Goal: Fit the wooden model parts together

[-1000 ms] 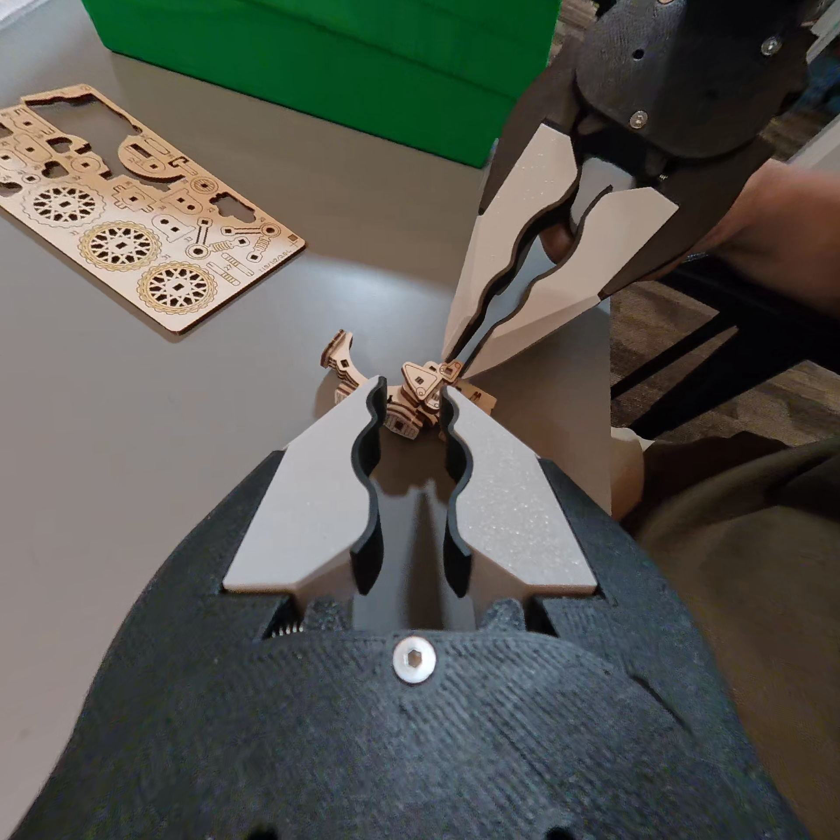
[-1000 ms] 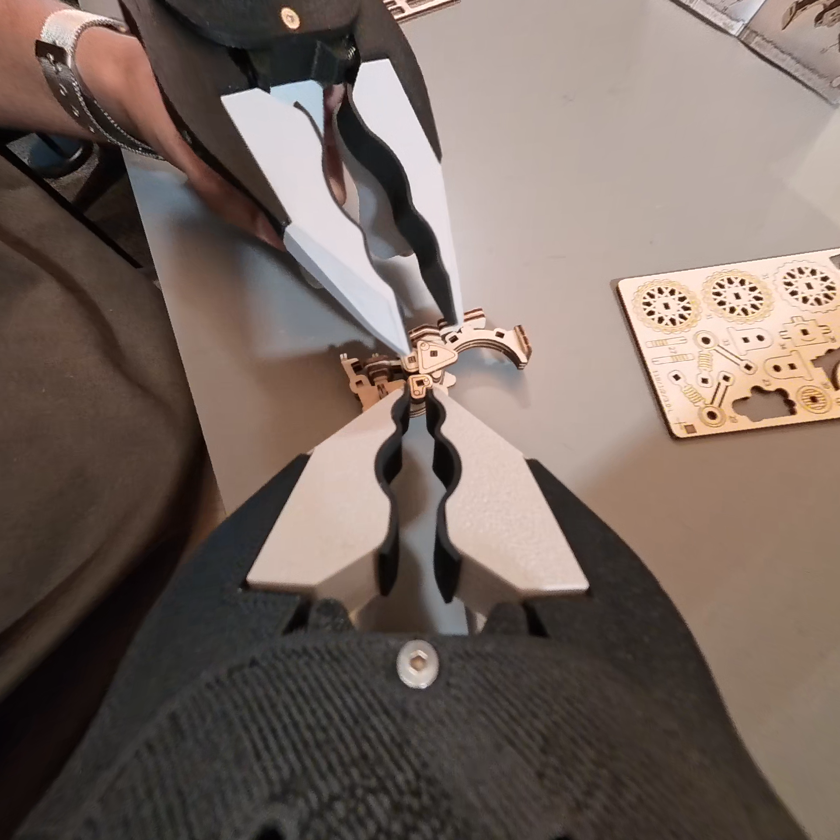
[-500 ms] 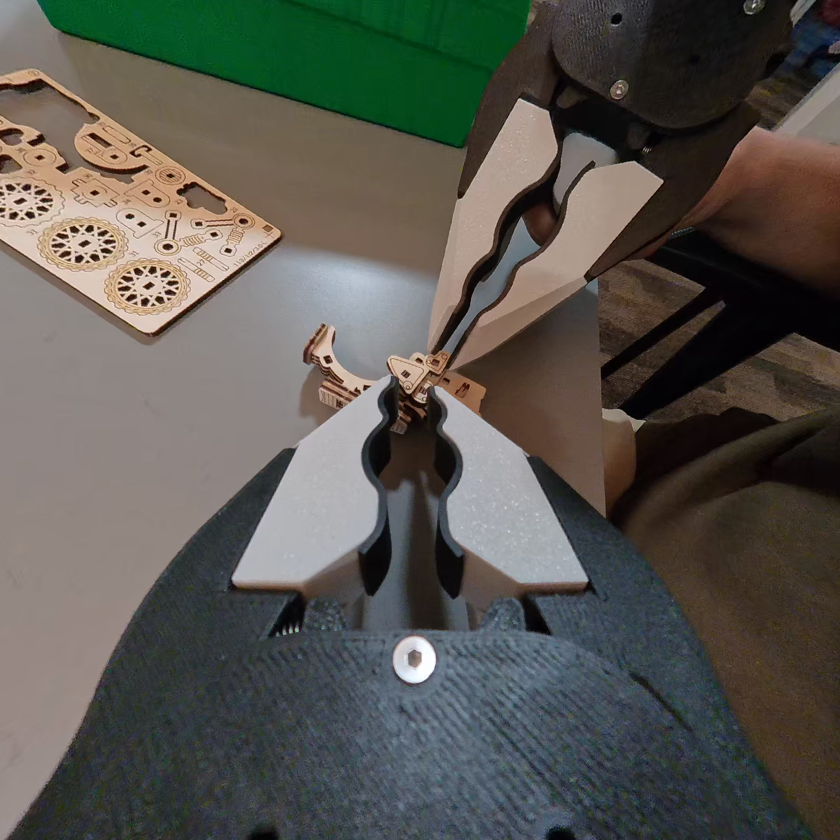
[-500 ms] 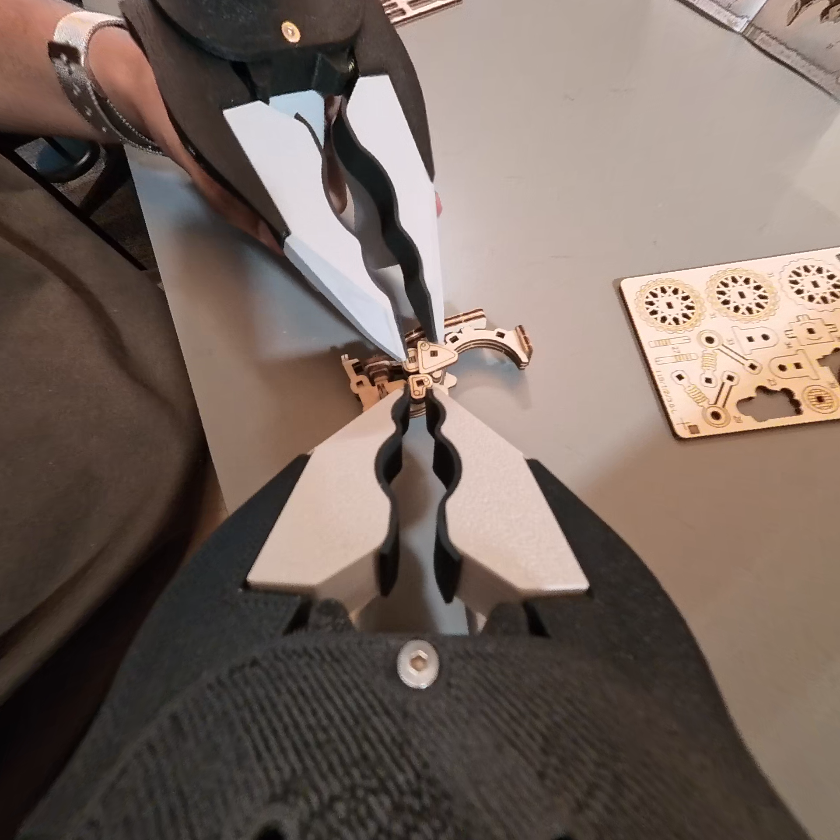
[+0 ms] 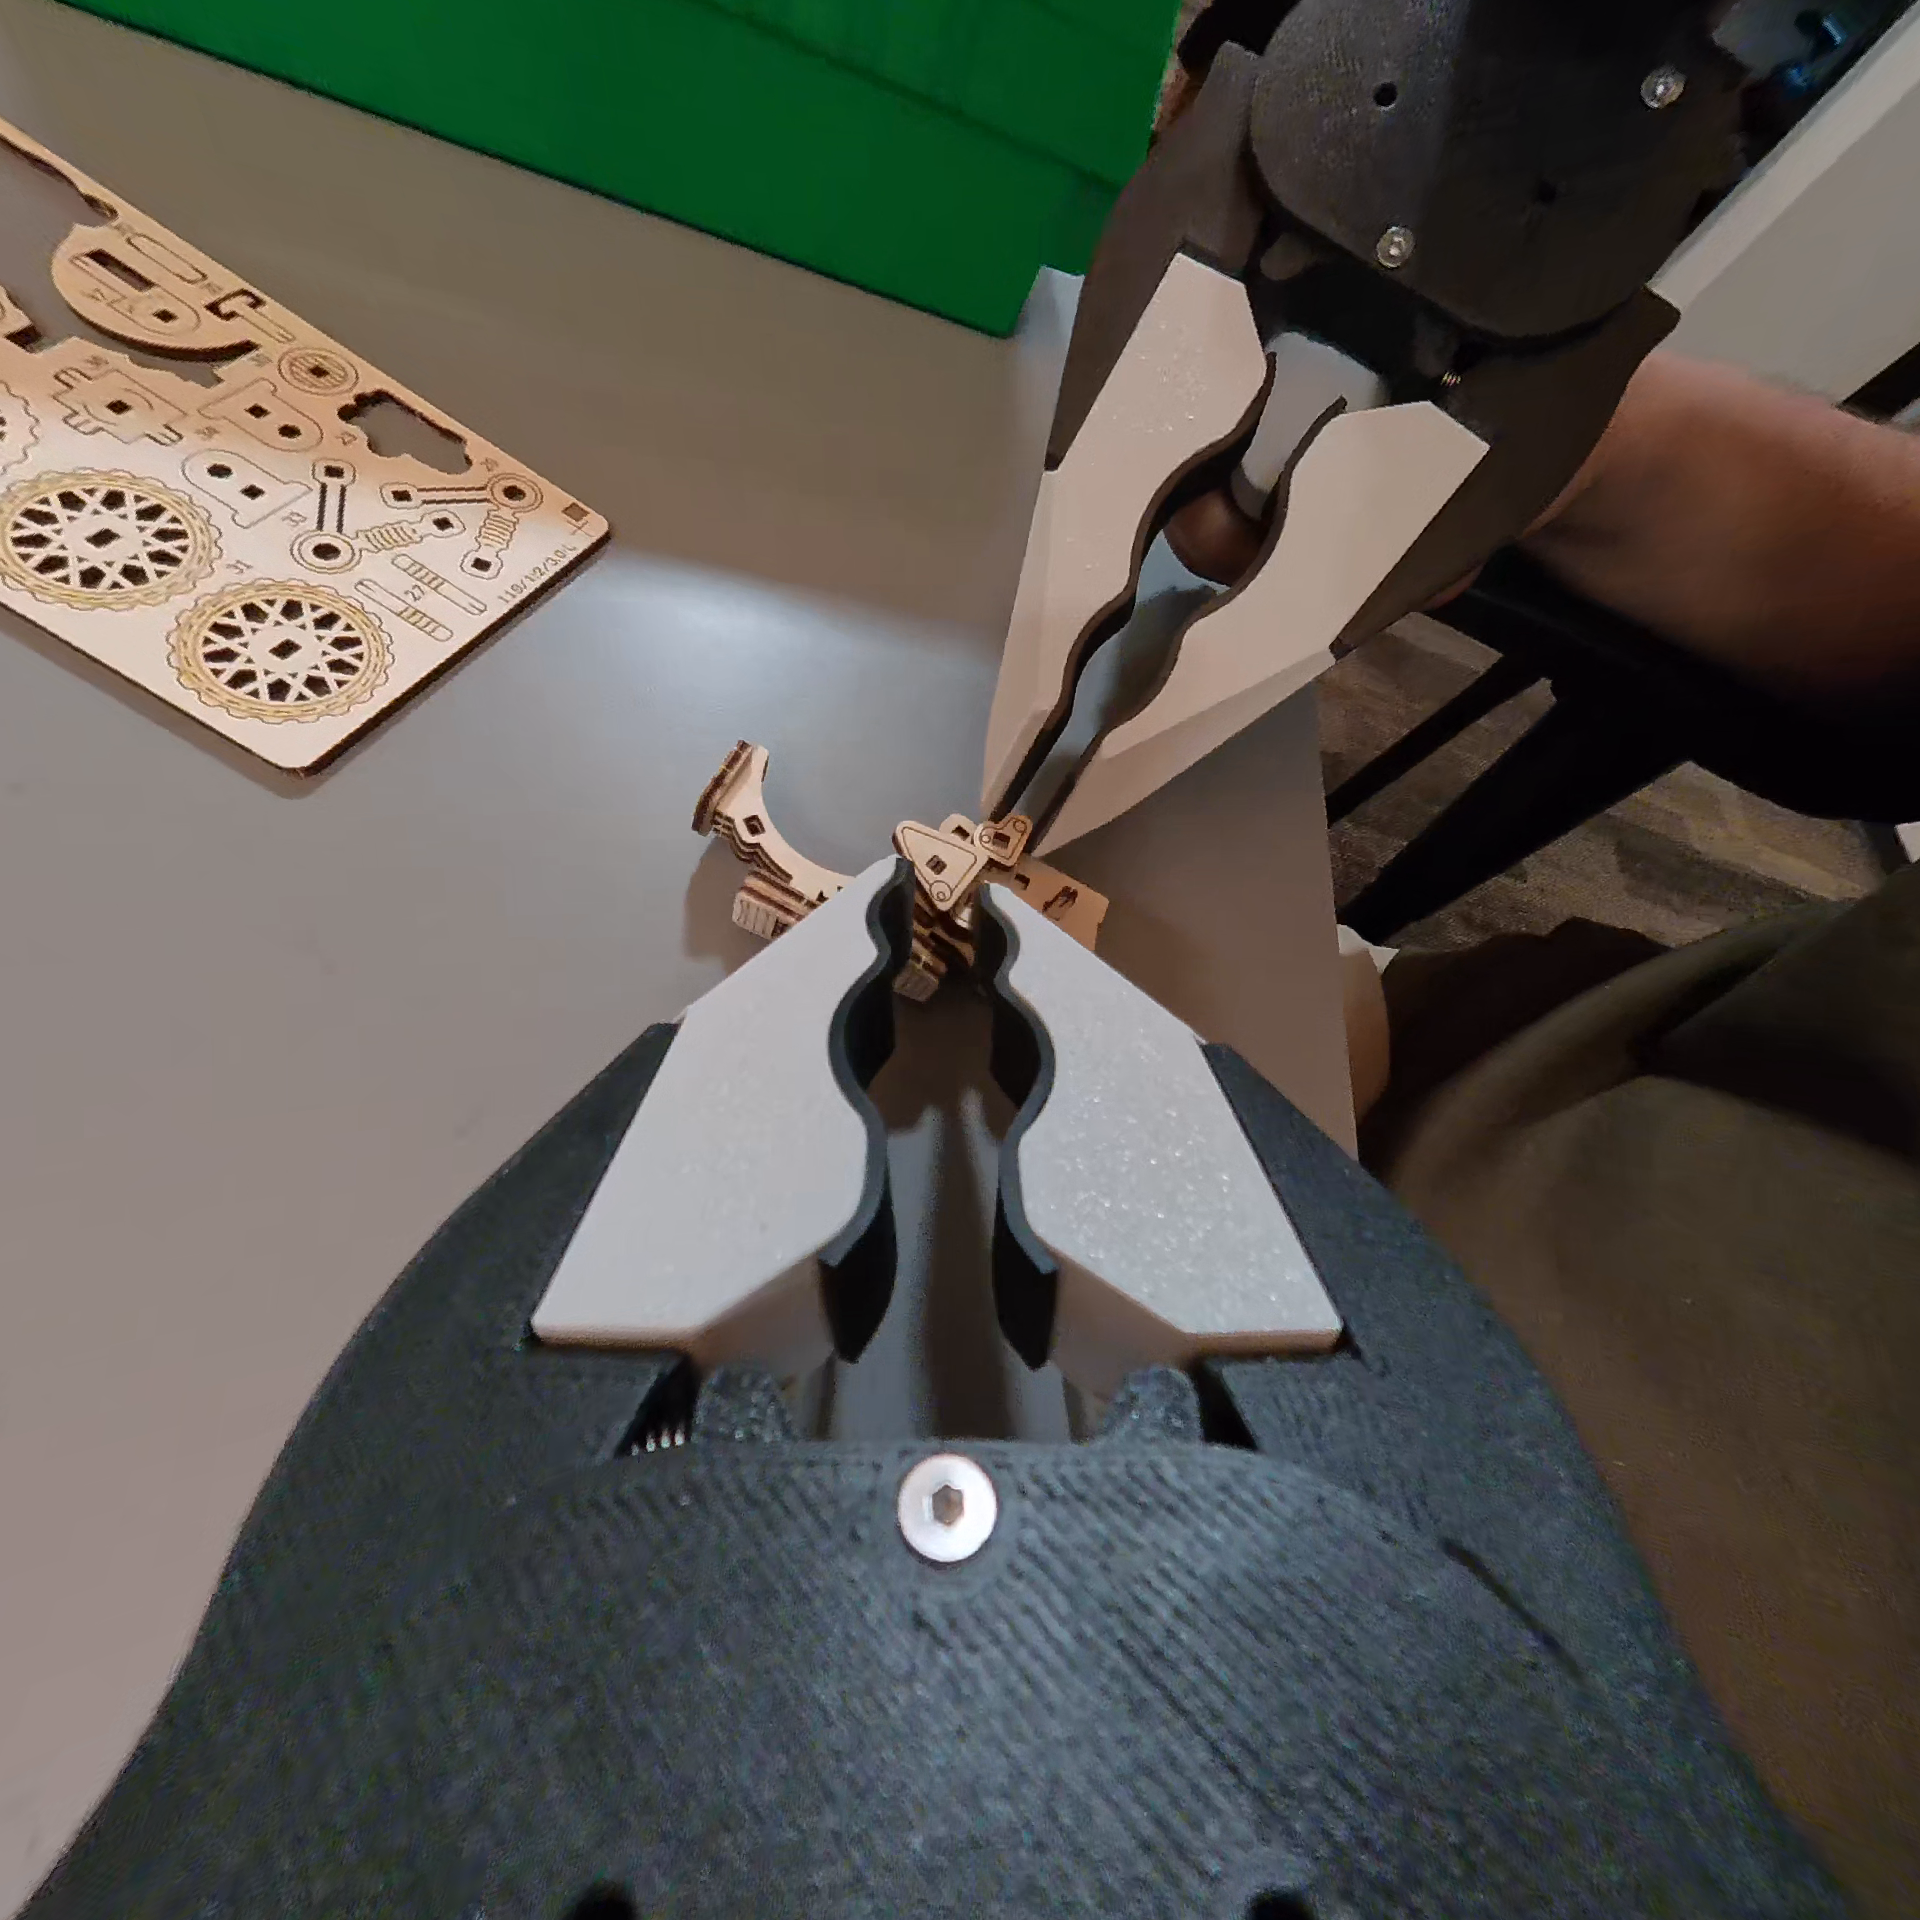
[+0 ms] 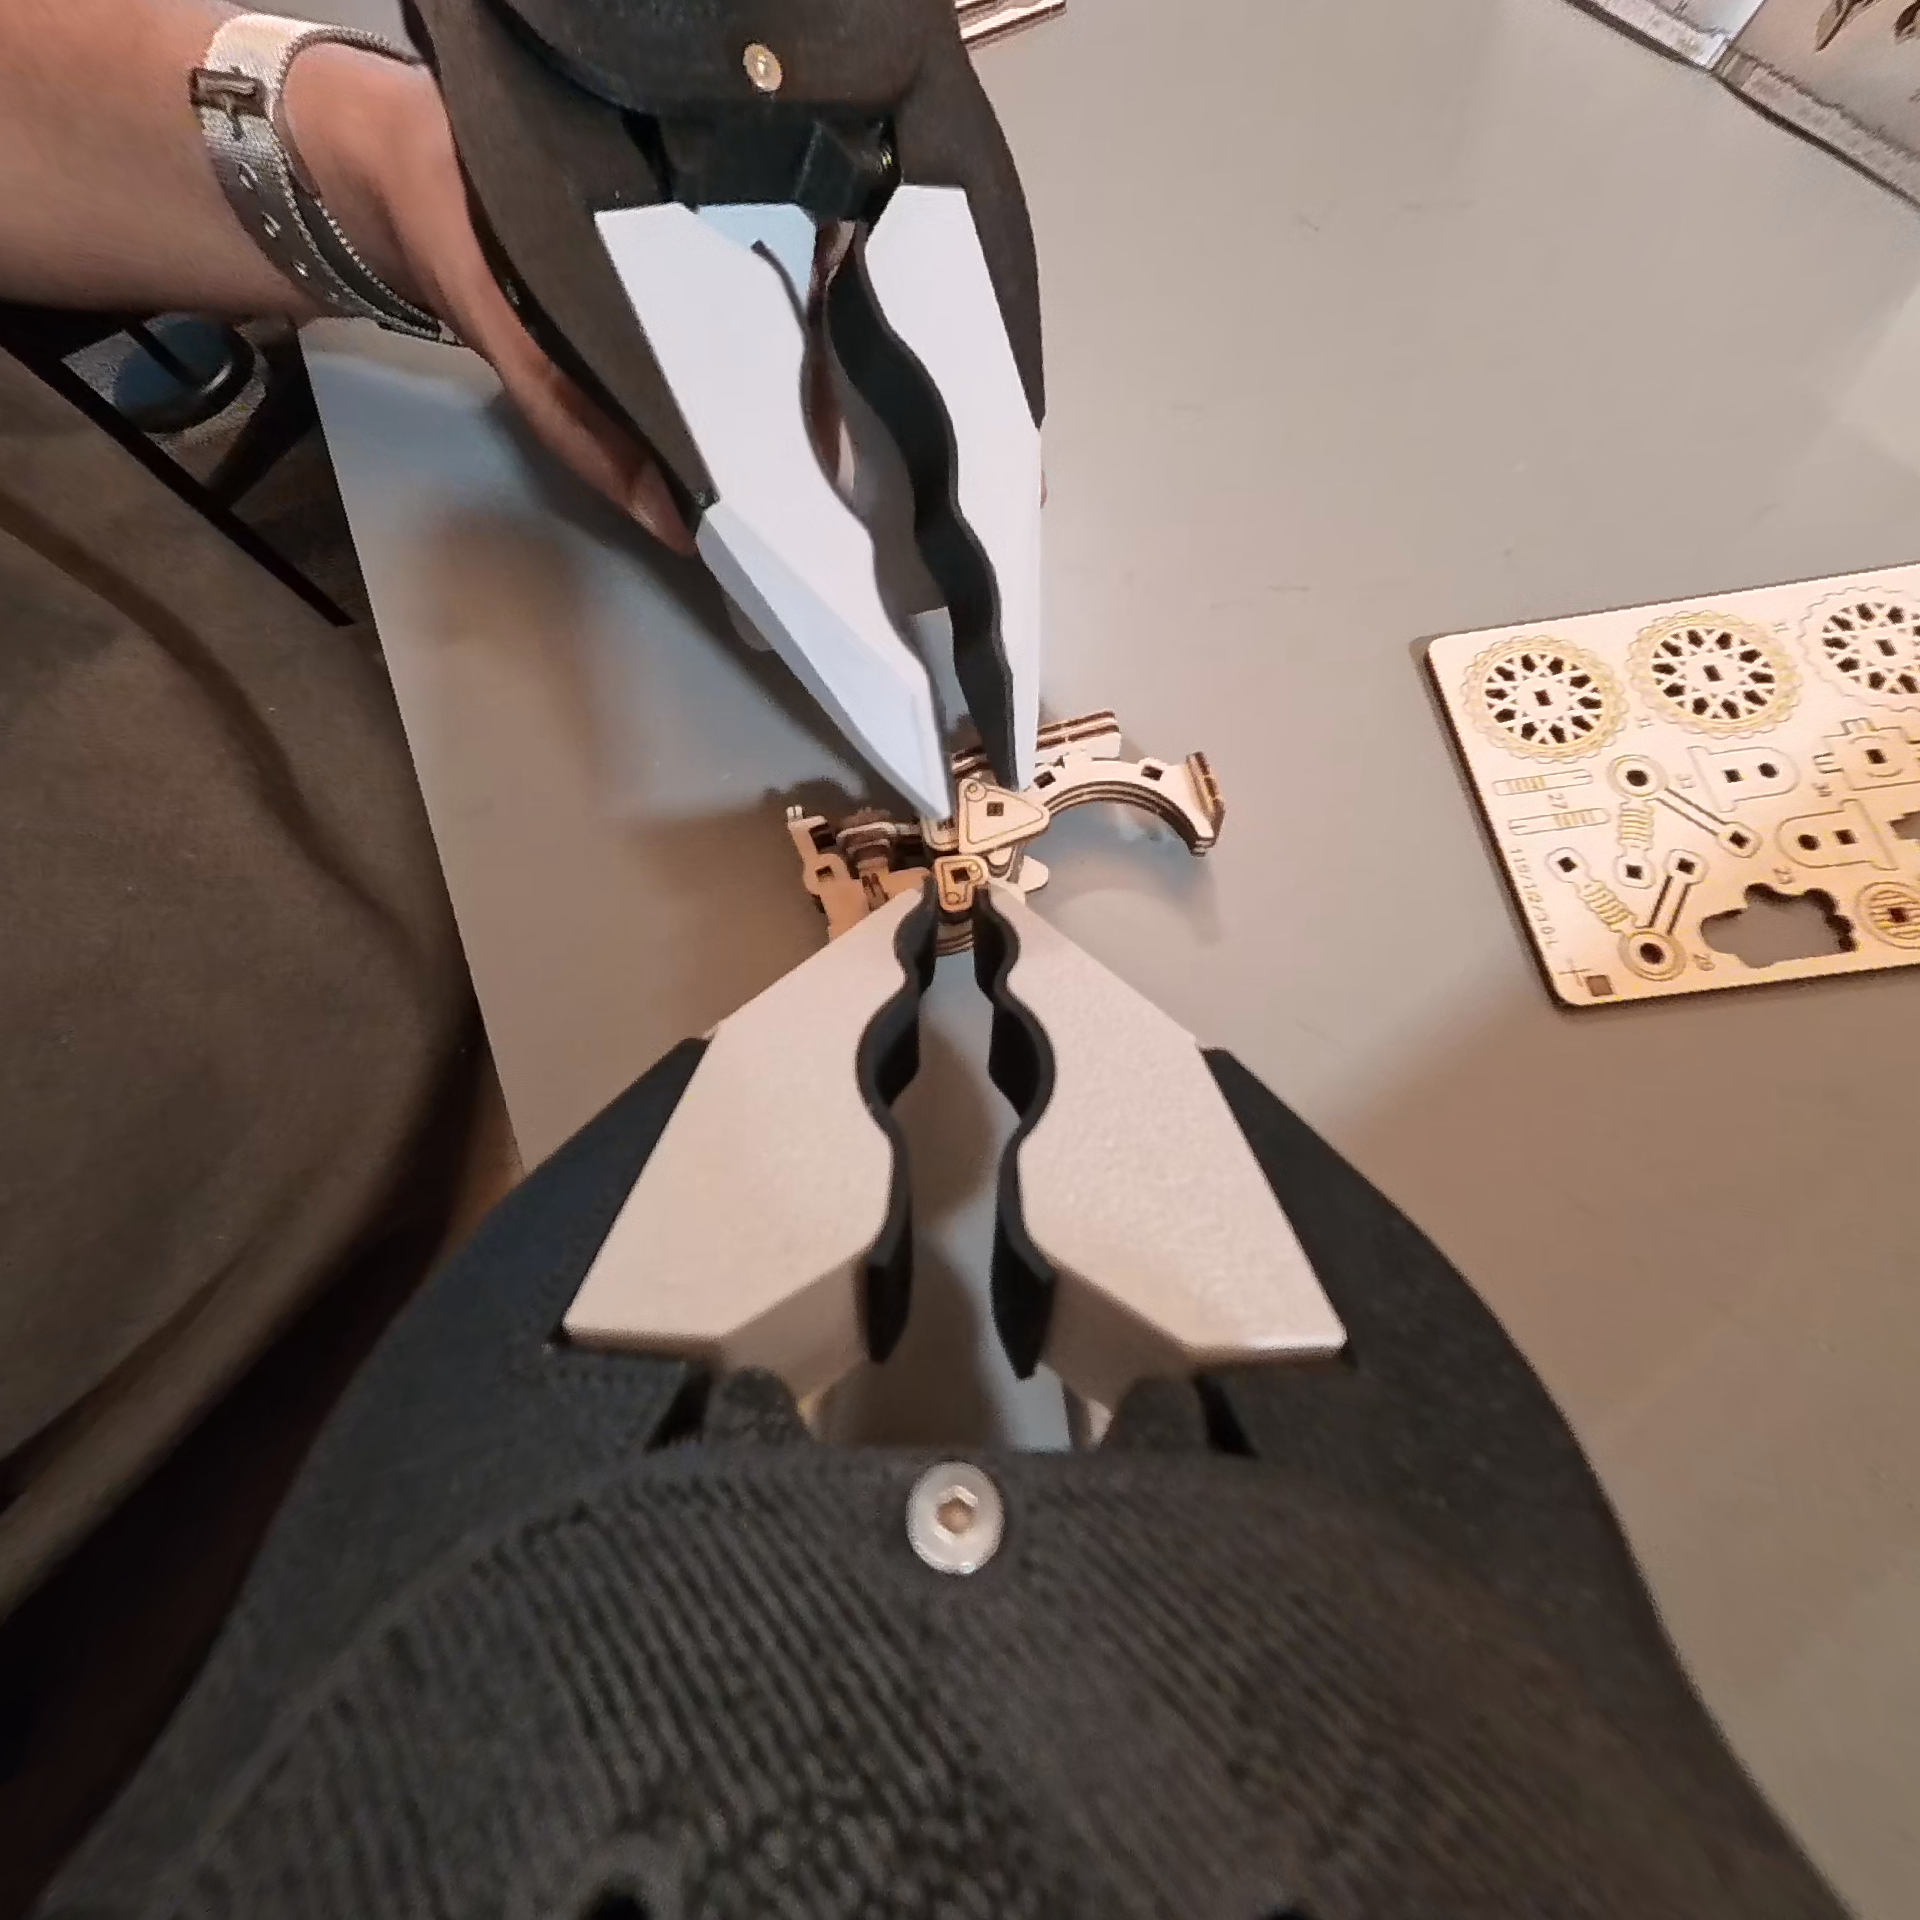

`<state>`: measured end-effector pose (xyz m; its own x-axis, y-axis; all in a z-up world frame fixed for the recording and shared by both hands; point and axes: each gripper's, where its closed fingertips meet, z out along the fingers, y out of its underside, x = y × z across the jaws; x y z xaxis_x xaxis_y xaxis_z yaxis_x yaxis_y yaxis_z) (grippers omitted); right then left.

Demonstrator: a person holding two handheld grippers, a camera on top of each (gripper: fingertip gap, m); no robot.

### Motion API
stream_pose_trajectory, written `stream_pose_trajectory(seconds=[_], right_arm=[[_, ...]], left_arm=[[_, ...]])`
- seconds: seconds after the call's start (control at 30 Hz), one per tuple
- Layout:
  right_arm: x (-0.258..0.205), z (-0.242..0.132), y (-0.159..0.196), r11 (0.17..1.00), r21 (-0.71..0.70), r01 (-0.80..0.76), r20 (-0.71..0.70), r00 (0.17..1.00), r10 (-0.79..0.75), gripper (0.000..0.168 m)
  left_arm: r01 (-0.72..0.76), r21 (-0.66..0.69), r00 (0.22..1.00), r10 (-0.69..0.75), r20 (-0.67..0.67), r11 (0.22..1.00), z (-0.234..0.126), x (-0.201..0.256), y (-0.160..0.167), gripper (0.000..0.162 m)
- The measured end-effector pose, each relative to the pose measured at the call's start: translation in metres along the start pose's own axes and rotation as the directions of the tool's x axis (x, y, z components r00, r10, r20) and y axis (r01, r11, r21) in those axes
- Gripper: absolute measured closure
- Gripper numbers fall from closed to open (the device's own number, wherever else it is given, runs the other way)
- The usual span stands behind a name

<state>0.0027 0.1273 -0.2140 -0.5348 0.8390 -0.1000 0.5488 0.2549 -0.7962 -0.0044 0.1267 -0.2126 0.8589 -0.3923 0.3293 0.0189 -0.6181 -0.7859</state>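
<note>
A partly built wooden model (image 5: 769,852) with a curved arch and a triangular plate (image 5: 940,857) sits near the grey table's near edge. My left gripper (image 5: 940,894) is shut on the model's layered middle. My right gripper (image 5: 1013,826) comes in from the upper right and is shut on a small wooden part (image 5: 1003,831) that touches the triangular plate. In the right wrist view, my right gripper (image 6: 956,914) pinches that small part (image 6: 956,899) below the plate (image 6: 992,810). There my left gripper (image 6: 977,795) reaches down from above onto the model (image 6: 1132,790).
A laser-cut wooden sheet (image 5: 239,520) of wheels and links lies flat on the table, also seen in the right wrist view (image 6: 1714,769). A green box (image 5: 727,114) stands at the back. The table edge (image 5: 1320,935) and a person's lap are close by. Printed papers (image 6: 1818,62) lie far off. My left and right fingertips are right by each other.
My left gripper's jaws have closed in from a wider gap onto the model. The right gripper has stayed shut on the small part at the plate.
</note>
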Motion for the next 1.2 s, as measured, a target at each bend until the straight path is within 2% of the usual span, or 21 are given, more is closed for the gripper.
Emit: stream_pose_trajectory(seconds=[0.3,0.5,0.73,1.03,1.2], right_arm=[[-0.0004,-0.0003,0.0003,1.0,-0.005,0.01,-0.01,1.0,-0.01,0.163],[-0.001,-0.0002,0.0001,1.0,-0.008,0.012,-0.015,1.0,-0.012,0.163],[-0.0015,0.0002,-0.0006,1.0,-0.007,-0.001,-0.015,1.0,0.001,0.164],[-0.0008,0.0002,-0.0002,1.0,-0.018,-0.019,-0.025,1.0,0.018,0.163],[-0.0004,-0.0002,0.0003,1.0,-0.023,-0.017,-0.032,0.999,0.017,0.164]], left_arm=[[0.035,0.002,0.999,-0.035,-0.021,0.999,-0.0007,-0.0011,0.0002,0.154],[0.112,0.002,0.991,-0.111,-0.08,0.994,-0.0026,-0.0013,0.0016,0.156],[0.09,0.003,0.994,-0.089,-0.066,0.996,-0.0027,-0.0006,0.0016,0.159],[0.151,0.013,0.985,-0.149,-0.088,0.989,-0.0039,-0.0012,0.002,0.159],[0.134,0.017,0.989,-0.133,-0.064,0.991,-0.0043,-0.0015,0.0022,0.16]])
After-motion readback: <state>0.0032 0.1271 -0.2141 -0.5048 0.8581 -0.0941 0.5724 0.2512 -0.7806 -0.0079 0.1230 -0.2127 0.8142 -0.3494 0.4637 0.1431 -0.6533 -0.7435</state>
